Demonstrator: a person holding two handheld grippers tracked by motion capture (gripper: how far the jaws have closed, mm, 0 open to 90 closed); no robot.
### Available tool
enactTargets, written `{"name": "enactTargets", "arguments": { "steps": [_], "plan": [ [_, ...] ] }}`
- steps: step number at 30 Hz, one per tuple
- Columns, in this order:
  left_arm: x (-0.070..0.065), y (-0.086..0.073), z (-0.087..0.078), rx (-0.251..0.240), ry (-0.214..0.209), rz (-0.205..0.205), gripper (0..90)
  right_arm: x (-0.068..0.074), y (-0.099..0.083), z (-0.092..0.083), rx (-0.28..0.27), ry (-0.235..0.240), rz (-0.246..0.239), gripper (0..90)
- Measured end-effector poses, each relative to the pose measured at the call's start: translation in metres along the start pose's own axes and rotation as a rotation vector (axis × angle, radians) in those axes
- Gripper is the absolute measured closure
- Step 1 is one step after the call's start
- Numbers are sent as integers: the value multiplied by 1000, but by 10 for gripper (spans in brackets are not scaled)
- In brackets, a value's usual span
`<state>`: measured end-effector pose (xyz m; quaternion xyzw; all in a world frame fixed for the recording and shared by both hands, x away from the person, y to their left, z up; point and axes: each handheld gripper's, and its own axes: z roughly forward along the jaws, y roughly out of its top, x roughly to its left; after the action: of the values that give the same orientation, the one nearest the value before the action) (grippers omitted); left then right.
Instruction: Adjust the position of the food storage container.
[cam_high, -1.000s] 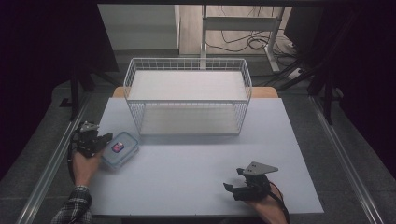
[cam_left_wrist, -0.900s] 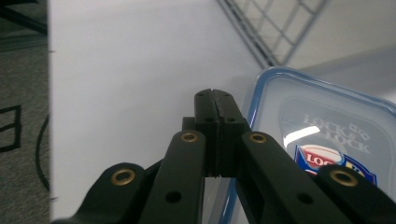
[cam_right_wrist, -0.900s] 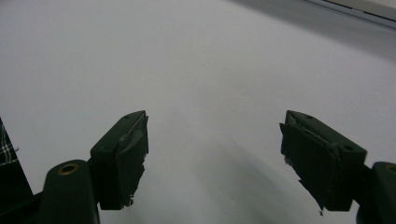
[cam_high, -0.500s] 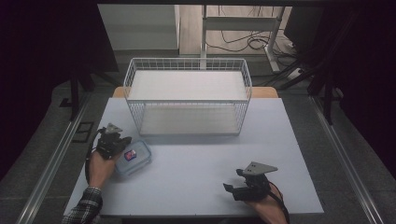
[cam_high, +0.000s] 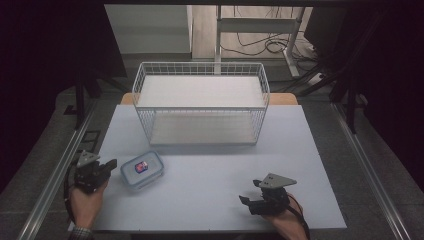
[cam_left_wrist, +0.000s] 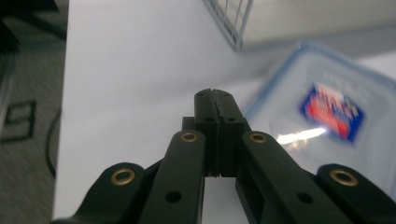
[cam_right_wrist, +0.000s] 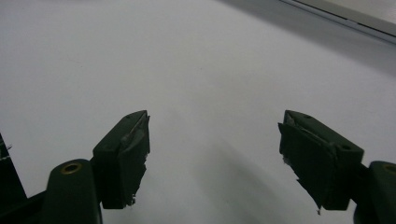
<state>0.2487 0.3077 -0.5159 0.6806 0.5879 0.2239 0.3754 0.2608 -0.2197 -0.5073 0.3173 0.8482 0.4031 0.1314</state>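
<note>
My left tongs (cam_high: 111, 164), closed on nothing, sit just left of the lidded box (cam_high: 142, 169) on the counter (cam_high: 210, 190), my right tongs (cam_high: 248, 202) gape idle, and I judge a closed-tip nudge could slide the box away.

Motion is smearing the container (cam_left_wrist: 322, 121) in the left gripper view, leaving its red-and-blue label (cam_left_wrist: 332, 111) unreadable; the frame's right edge is cropping the lid. The top edge is cutting the wire basket (cam_left_wrist: 233, 21) to one corner. From the high view, the label (cam_high: 142, 165) is showing too small to read.
</note>
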Motion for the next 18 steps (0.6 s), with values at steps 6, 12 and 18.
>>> {"name": "enactTargets", "arguments": {
  "steps": [6, 12, 18],
  "plan": [
    [-14, -7, 5, 51, 40, 4, 898, -2, 1, 1, 3, 2, -3, 288],
    [-18, 1, 16, 47, 17, -4, 898, -9, 3, 0, -9, 3, 30, 351],
    [-33, 14, 33, 54, -22, 41, 899, -8, 5, 0, 1, -2, 20, 407]
  ]
}}
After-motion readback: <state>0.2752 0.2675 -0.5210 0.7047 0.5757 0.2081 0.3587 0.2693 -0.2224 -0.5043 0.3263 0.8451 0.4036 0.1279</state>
